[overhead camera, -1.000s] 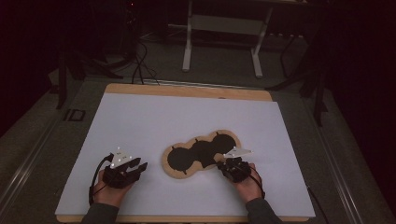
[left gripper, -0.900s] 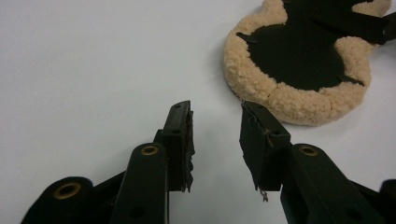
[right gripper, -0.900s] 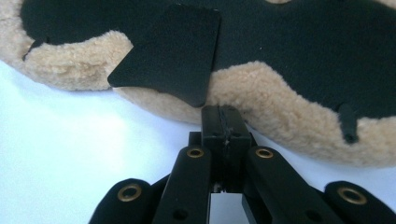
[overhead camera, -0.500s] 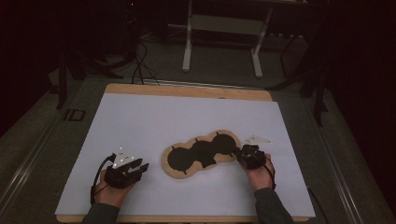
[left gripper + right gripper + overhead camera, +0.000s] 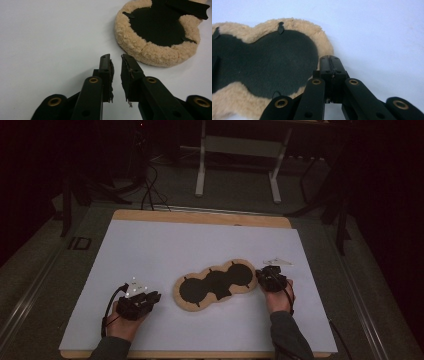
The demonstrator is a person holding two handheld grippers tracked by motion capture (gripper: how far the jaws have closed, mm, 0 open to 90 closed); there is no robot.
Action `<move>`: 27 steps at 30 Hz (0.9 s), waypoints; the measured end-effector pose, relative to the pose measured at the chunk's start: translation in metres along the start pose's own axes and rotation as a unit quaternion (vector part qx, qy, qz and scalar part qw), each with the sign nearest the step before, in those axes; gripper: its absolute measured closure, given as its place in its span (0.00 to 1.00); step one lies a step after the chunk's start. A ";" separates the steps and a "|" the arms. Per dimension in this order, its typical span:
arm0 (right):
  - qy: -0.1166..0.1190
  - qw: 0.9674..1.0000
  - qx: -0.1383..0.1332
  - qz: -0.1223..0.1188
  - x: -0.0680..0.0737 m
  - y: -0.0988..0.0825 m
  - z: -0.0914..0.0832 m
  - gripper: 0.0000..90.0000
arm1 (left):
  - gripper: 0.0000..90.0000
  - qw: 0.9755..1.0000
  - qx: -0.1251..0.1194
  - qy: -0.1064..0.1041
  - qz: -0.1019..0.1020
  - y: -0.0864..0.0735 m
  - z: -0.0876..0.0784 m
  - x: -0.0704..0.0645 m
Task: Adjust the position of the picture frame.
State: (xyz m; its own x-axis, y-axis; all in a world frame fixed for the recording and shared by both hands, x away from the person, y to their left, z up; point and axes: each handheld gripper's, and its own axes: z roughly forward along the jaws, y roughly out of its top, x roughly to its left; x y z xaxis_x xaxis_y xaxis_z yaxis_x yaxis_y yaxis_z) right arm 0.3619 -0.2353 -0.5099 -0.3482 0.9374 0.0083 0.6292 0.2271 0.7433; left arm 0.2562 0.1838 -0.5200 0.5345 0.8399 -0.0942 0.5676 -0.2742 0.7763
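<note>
A tan fleece pad (image 5: 215, 285) with three joined black round lobes lies flat on the white table sheet (image 5: 200, 240). My left gripper (image 5: 152, 296) rests on the sheet to the left of the pad, pointing at it. In the left gripper view its jaws (image 5: 115, 57) have just been closing and stand a narrow slit apart with nothing between them, a short way from the pad's fleece rim (image 5: 155, 52). My right gripper (image 5: 260, 275) sits at the pad's right end. Its jaws (image 5: 329, 58) are pressed together, tips at the fleece rim (image 5: 294, 25); no fleece shows between them.
The white sheet covers a wooden tabletop (image 5: 200, 217) whose edge shows at the back and front. Beyond the table, a metal stand (image 5: 240, 160) and cables (image 5: 150, 190) are on the dark floor. Bare sheet lies behind and on both sides of the pad.
My right hand has moved right and slightly away, from the pad's front right edge to its right tip. The left gripper's jaws have narrowed. The pad has stayed put.
</note>
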 end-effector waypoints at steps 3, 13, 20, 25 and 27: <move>-0.005 1.000 -0.001 0.013 -0.001 0.001 0.003 1.00 | 0.92 1.000 0.000 -0.001 0.002 0.000 0.000 0.000; -0.017 0.999 0.006 0.048 -0.012 -0.002 0.012 0.93 | 0.99 0.999 0.026 -0.017 0.024 0.000 0.007 -0.007; -0.003 0.999 0.019 0.042 -0.011 0.002 0.016 1.00 | 0.99 0.998 0.039 -0.027 0.036 -0.001 0.012 -0.014; -0.020 0.999 0.033 0.015 -0.006 -0.006 0.018 1.00 | 0.97 0.997 0.051 -0.036 0.055 0.000 0.019 -0.023; -0.018 0.999 0.030 0.013 -0.006 -0.008 0.016 1.00 | 0.96 0.996 0.057 -0.033 0.063 0.000 0.023 -0.027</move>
State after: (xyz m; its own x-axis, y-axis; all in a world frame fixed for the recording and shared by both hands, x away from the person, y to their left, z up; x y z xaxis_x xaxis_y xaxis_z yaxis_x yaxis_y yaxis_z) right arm 0.3704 -0.2380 -0.5266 -0.3071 0.9517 0.0027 0.6788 0.2170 0.7015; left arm 0.2560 0.1507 -0.5314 0.6441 0.7636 -0.0449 0.5593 -0.4301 0.7086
